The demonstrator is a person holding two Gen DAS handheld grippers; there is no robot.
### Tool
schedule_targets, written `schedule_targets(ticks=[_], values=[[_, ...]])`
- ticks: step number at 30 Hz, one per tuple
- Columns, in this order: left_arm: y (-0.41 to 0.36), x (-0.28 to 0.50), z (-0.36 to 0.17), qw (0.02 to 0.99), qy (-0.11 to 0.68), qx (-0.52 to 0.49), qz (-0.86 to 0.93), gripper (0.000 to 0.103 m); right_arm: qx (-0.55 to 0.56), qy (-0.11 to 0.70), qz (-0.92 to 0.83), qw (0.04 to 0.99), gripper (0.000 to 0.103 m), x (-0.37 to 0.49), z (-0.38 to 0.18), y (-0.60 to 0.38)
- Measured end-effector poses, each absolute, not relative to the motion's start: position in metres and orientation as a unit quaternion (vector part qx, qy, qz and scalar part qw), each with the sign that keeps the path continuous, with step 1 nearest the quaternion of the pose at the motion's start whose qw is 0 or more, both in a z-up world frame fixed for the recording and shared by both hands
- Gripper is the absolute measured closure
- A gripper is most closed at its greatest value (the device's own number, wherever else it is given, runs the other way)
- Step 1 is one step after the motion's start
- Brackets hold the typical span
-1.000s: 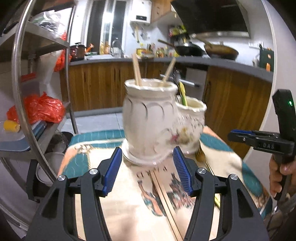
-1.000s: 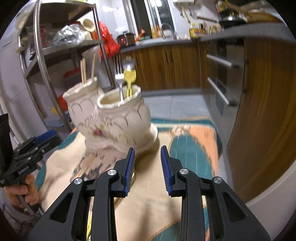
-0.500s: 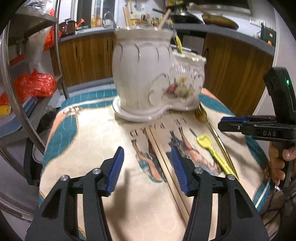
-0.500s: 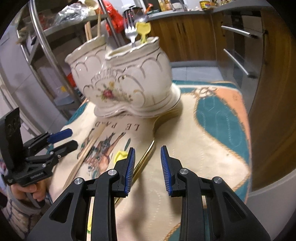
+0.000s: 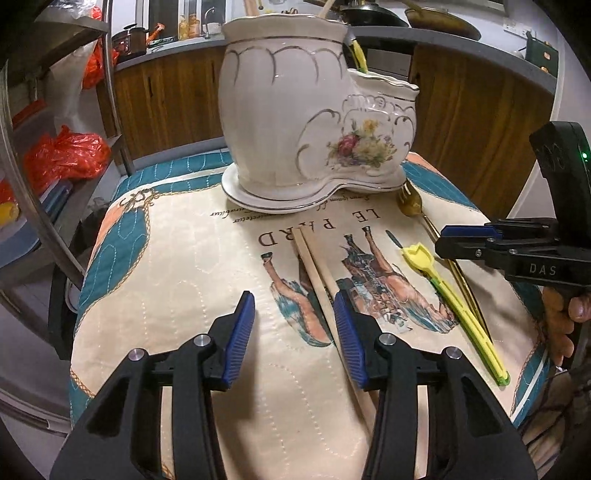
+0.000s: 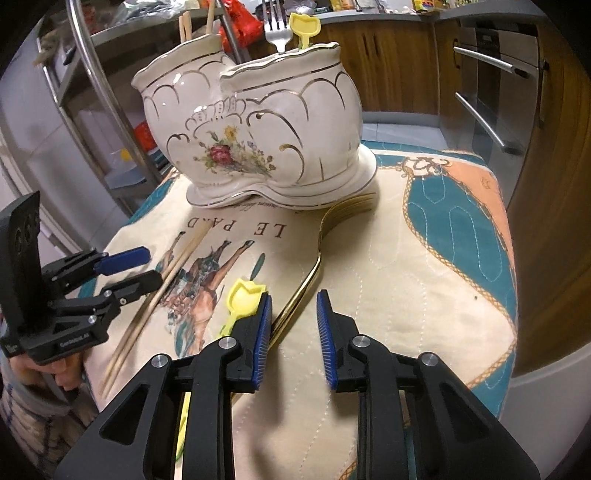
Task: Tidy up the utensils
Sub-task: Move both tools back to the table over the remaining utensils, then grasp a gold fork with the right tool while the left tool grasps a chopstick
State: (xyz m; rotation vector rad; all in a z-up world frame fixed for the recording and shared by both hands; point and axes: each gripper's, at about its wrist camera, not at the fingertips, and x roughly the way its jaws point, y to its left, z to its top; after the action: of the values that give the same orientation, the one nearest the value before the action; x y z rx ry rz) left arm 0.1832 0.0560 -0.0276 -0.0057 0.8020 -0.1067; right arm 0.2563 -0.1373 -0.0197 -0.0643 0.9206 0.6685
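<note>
the gold fork [image 6: 314,266] handle's near end is hidden behind the right gripper [image 6: 293,323].

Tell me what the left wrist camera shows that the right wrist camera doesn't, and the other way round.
Left wrist only: red plastic bags on the metal rack beside the table.
Right wrist only: a silver fork standing in the holder's shorter cup, and steel drawer handles.
Both: the floral ceramic holder, a chopstick pair, a yellow utensil and a gold fork lying on the printed cloth.

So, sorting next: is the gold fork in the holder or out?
Out: the gold fork lies flat on the cloth before the holder.
</note>
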Motion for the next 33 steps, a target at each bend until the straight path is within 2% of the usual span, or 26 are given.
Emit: schedule_targets(ticks=[9,12,14,20,33], values=[[0.048,0.193,-0.028,0.911,0.409,0.026,-0.052,0.058,-0.081,0.424,0.303,0.849,0.081,0.250,-0.020,-0.123],[0.045,0.195,-0.027,0.905,0.420,0.043,-0.053,0.065,-0.096,0.430,0.297,0.847,0.082,0.249,-0.019,-0.120],[0.046,0.196,-0.025,0.899,0.431,0.049,-0.056,0.077,-0.106,0.438,0.298,0.842,0.082,0.249,-0.017,-0.120],[0.061,0.194,-0.022,0.884,0.459,0.061,-0.071,0.087,-0.154,0.472,0.290,0.818,0.087,0.252,-0.013,-0.127],[0.068,0.222,-0.016,0.817,0.557,0.095,-0.114,0.088,-0.243,0.575,0.253,0.739,0.088,0.269,-0.012,-0.112]])
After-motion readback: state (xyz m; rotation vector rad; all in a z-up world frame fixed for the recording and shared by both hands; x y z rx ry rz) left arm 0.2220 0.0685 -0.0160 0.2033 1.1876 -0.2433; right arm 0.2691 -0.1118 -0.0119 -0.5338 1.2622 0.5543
